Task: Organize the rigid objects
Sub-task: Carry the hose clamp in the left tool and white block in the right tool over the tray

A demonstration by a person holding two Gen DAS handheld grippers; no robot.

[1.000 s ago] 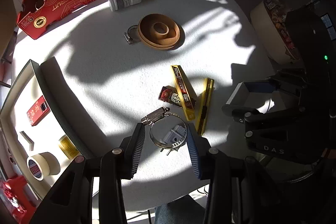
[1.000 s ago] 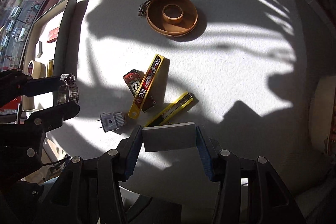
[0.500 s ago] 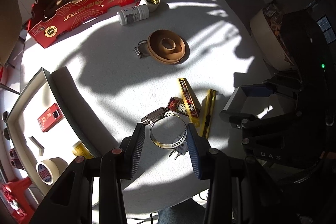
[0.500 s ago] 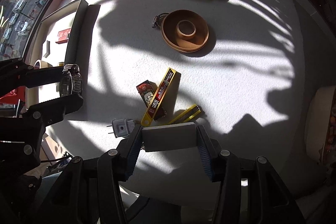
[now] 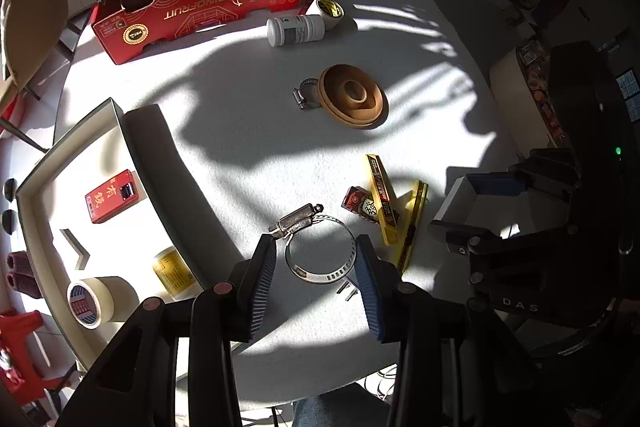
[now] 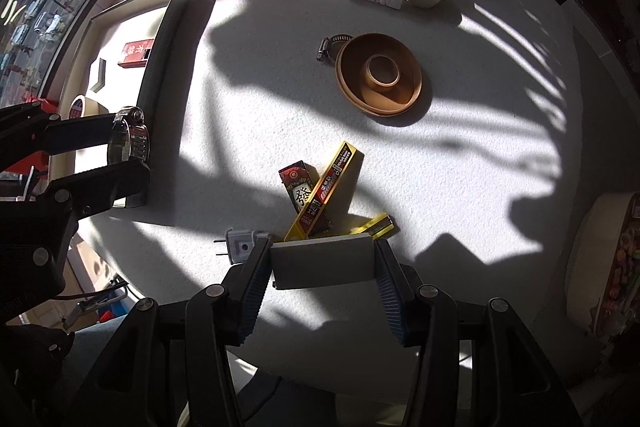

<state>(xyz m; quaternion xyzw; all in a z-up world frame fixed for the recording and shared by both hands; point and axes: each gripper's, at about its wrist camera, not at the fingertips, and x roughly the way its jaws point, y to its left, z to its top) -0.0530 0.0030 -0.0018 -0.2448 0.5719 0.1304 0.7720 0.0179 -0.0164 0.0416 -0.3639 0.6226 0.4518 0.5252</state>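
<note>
My left gripper (image 5: 316, 259) is shut on a metal hose clamp (image 5: 320, 251) and holds it above the white table; the clamp shows edge-on in the right wrist view (image 6: 130, 141). My right gripper (image 6: 322, 263) is shut on a flat grey block (image 6: 324, 261), which also shows in the left wrist view (image 5: 460, 199). Below lie a yellow blade case (image 6: 328, 187), a small red pack (image 6: 304, 193), a yellow utility knife (image 6: 376, 225) and a grey plug adapter (image 6: 240, 247).
A white open box (image 5: 132, 155) at the left holds a red pack (image 5: 112, 195), tape roll (image 5: 92, 297) and yellow tin (image 5: 172, 271). Farther back are a wooden dish (image 5: 352, 99), a second clamp (image 5: 306, 93), a white bottle (image 5: 296, 31), tape (image 5: 326, 11) and a red carton (image 5: 200, 11).
Both grippers have risen and pulled back from the table, still holding the clamp and the block. The plug adapter has slid out of the left wrist view under the fingers.
</note>
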